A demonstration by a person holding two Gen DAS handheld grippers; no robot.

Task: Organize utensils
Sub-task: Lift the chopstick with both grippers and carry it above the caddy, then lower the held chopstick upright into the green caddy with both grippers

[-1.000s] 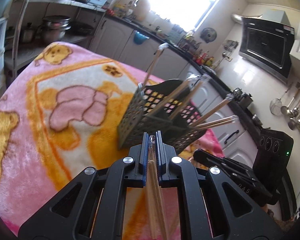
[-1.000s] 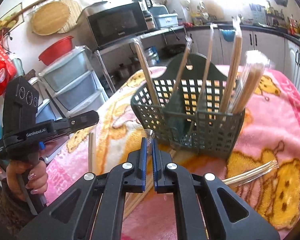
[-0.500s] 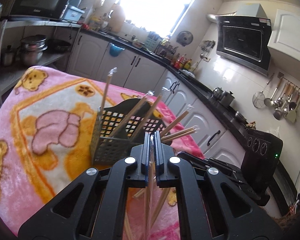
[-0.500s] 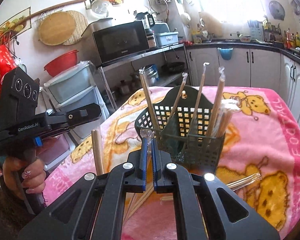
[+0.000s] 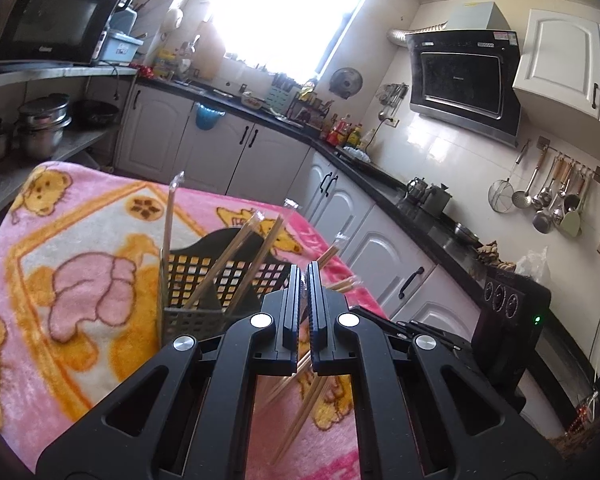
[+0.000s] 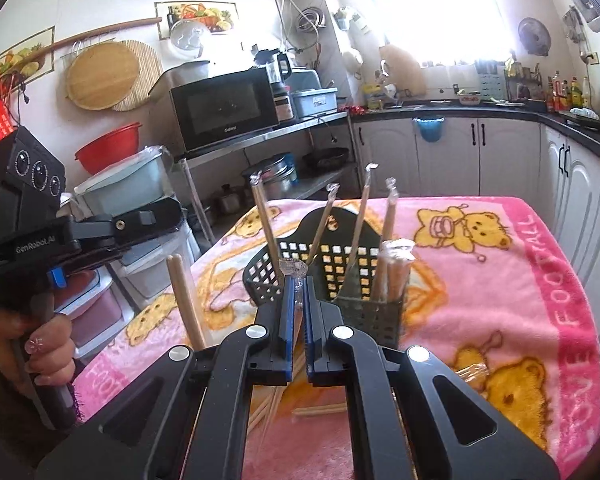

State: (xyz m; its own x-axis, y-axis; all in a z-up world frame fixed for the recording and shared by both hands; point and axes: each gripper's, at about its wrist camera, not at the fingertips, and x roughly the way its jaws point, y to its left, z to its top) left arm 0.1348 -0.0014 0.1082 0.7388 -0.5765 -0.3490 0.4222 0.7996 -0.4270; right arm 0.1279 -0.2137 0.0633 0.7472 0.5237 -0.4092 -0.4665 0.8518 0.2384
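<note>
Basket [image 6: 356,280] mid-blanket [image 6: 500,280], edges clear

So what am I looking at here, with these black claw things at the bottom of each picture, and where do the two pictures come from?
There is no robot here. A person holds a hand tool in each hand, and each tool ends in a two-finger gripper with a wide-angle camera looking along its fingers. One picture comes from the left gripper, the other from the right gripper. In the right tool's view you can also see the person's left hand holding the other tool.

Below lies a pink teddy-bear blanket with a dark plastic utensil basket on it. Several wrapped chopsticks stand in the basket, and a few more lie loose on the blanket.

Both grippers are pinched shut, each on a wrapped pair of chopsticks: the left one's hangs below its fingers, while the right one's clear wrapper tip pokes out above.
</note>
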